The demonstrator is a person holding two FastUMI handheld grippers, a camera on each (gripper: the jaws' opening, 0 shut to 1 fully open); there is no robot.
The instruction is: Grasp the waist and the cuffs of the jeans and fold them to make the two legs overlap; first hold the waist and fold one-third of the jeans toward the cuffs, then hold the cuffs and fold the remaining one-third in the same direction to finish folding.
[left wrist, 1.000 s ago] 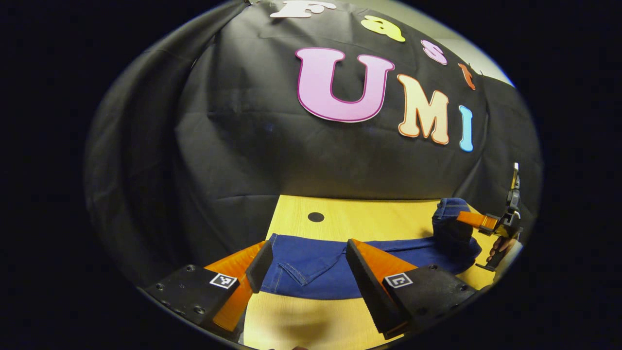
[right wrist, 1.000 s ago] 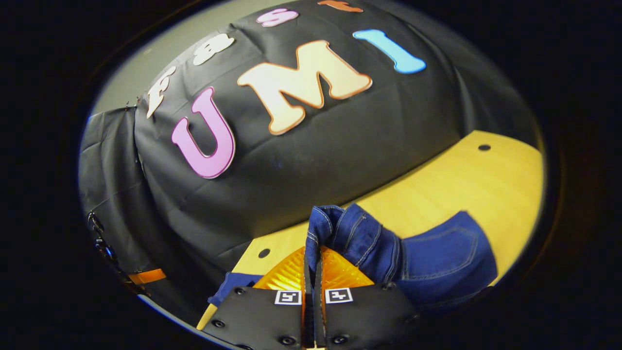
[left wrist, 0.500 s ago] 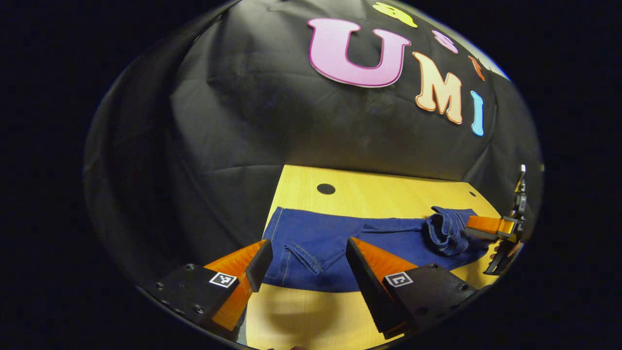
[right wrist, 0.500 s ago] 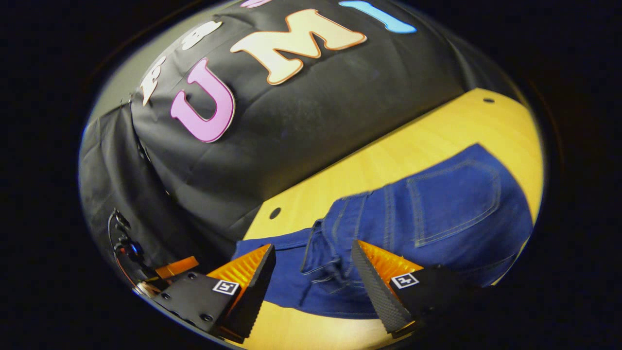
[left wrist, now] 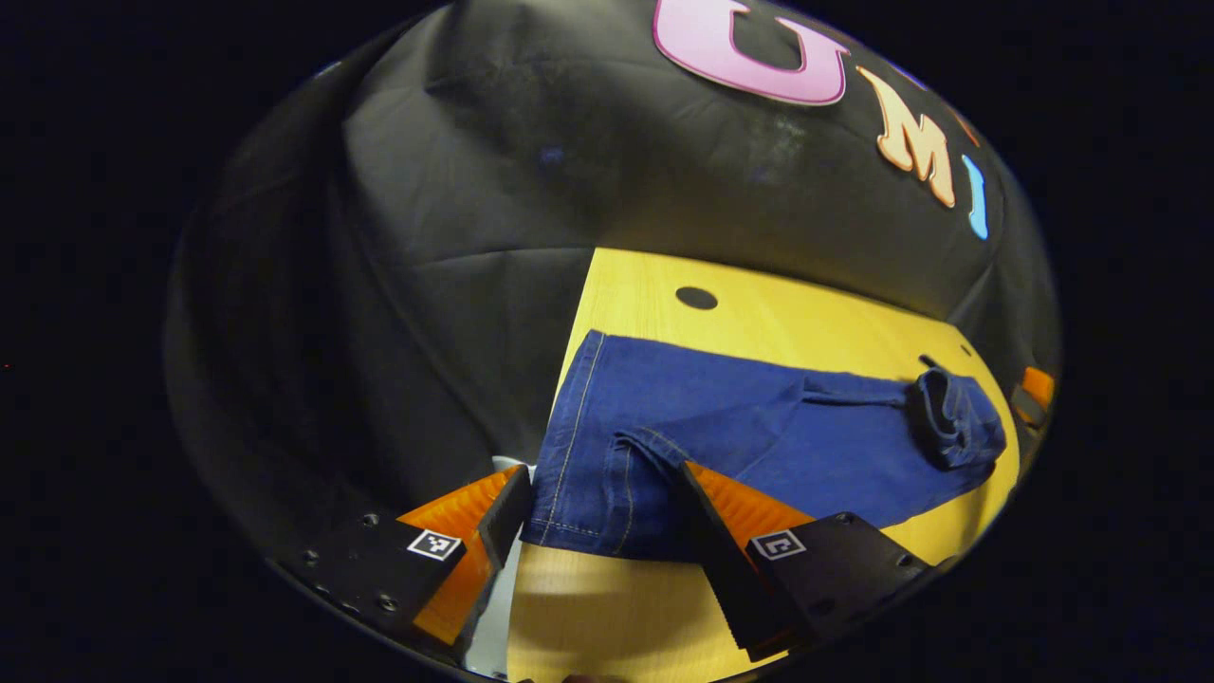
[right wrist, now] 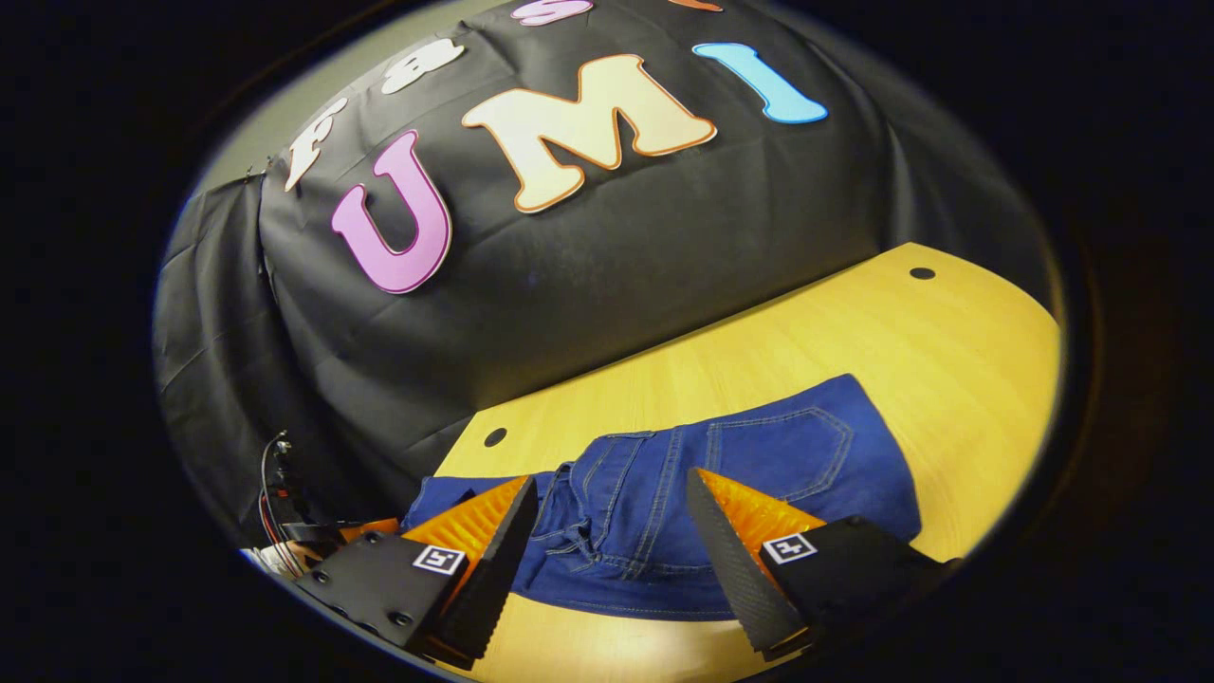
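Note:
Blue jeans [left wrist: 759, 436] lie lengthwise on the yellow wooden table [left wrist: 759, 318]. In the left gripper view their cuff end [left wrist: 583, 517] rests at the table's near left corner, between the tips of my open left gripper [left wrist: 602, 531], and nothing is gripped. The waist end [left wrist: 953, 427] lies bunched at the far right. In the right gripper view the waist with its back pocket [right wrist: 787, 451] lies flat and a crumpled waistband [right wrist: 579, 517] sits between the fingers of my open right gripper [right wrist: 616, 560], which holds nothing.
The table has small dark holes [left wrist: 696, 297] [right wrist: 921, 273] near its back edge. The black cloth wall stands close behind the table. The table's left edge [left wrist: 569, 323] runs beside the cuffs. Part of the other gripper [left wrist: 1034, 389] shows at the far right.
My right gripper opened and let the lifted waist drop onto the table, then drew back a little. My left gripper stayed open and tilted down closer to the cuffs.

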